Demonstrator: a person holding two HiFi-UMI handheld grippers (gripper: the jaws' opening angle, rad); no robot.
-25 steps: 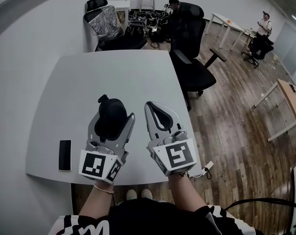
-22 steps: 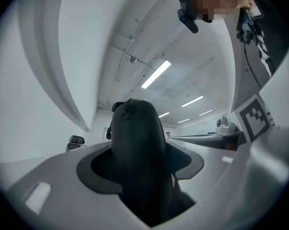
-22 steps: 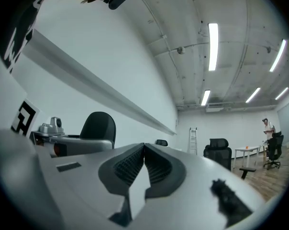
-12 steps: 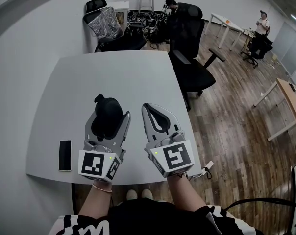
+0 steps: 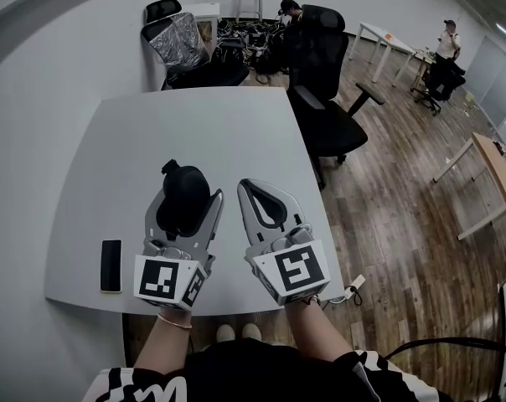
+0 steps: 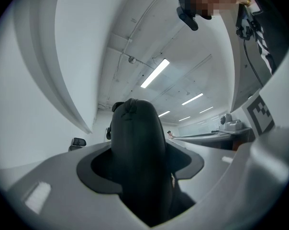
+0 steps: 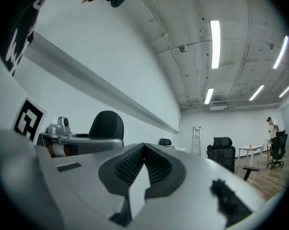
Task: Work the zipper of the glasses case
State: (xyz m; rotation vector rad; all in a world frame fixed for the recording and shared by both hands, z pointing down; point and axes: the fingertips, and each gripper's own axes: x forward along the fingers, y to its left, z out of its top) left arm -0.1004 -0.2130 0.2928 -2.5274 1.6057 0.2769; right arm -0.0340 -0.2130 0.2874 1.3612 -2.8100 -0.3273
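Observation:
The black glasses case [image 5: 184, 193] stands between the jaws of my left gripper [image 5: 189, 199], which is shut on it just above the white table [image 5: 203, 124]. The case's rounded end pokes out past the fingertips. In the left gripper view the case [image 6: 137, 150] fills the gap between the grey jaws, its seam running up the middle. My right gripper [image 5: 247, 186] lies beside it to the right, shut with nothing in it. Its ribbed black pads [image 7: 156, 166] meet at the tip in the right gripper view.
A black phone [image 5: 111, 265] lies near the table's front left edge. A black office chair [image 5: 328, 90] stands off the table's right side, and another chair with a silver cover [image 5: 182, 40] behind it. People stand far off at the back of the room.
Both grippers have shifted slightly to the left and toward me, the case moving with the left one. The grips are unchanged.

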